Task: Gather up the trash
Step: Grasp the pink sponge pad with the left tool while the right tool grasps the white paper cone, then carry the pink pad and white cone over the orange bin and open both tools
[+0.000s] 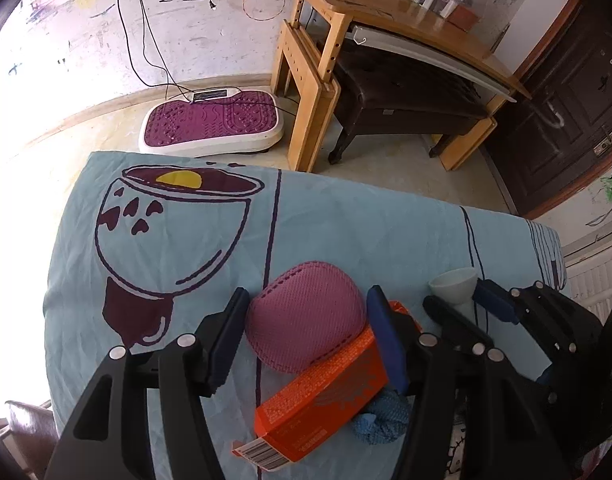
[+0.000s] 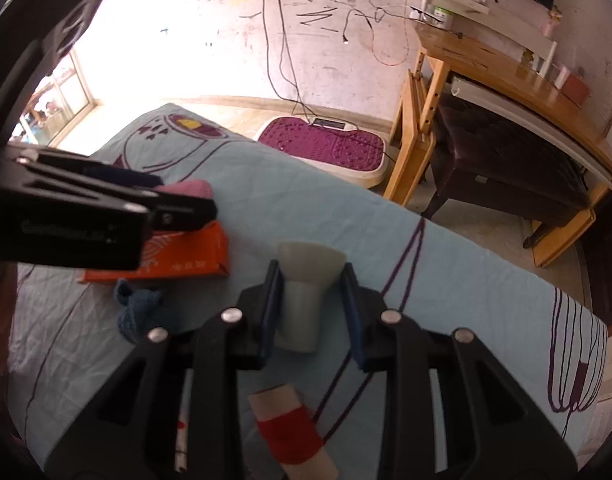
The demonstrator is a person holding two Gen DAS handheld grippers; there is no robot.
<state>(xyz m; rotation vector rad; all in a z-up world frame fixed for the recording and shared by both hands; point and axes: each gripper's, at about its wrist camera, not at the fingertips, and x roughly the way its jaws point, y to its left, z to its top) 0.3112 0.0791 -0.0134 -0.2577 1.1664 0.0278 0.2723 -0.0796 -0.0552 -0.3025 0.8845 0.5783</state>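
The left gripper (image 1: 306,320) stands about half open around a pink mesh pad (image 1: 306,316) that lies on the surface (image 1: 346,224), which is covered with a light blue printed cloth. Its left pad sits at the pad's left edge and its right finger (image 1: 386,340) is against the pad's right side, where an orange box (image 1: 326,400) leans over the pad's lower right edge and reaches toward the camera; whether the fingers actually press the pink pad cannot be told. Just beside the box, near the right finger, lies a crumpled blue cloth (image 1: 382,420). The right gripper (image 2: 312,308) is narrowed onto a pale paper cup (image 2: 304,300) lying on its side with its flared mouth pointing away from the camera; both blue pads sit against the cup's body, the left pad (image 2: 272,308) flat on it and the right one at its flared rim, so the cup is pinched between them. In the left wrist view the same cup (image 1: 454,286) shows between the right gripper's fingers, to the right of the pink pad. Close under the right wrist camera lies a cardboard tube with a red band (image 2: 290,432), on the blue cloth and apart from the cup.
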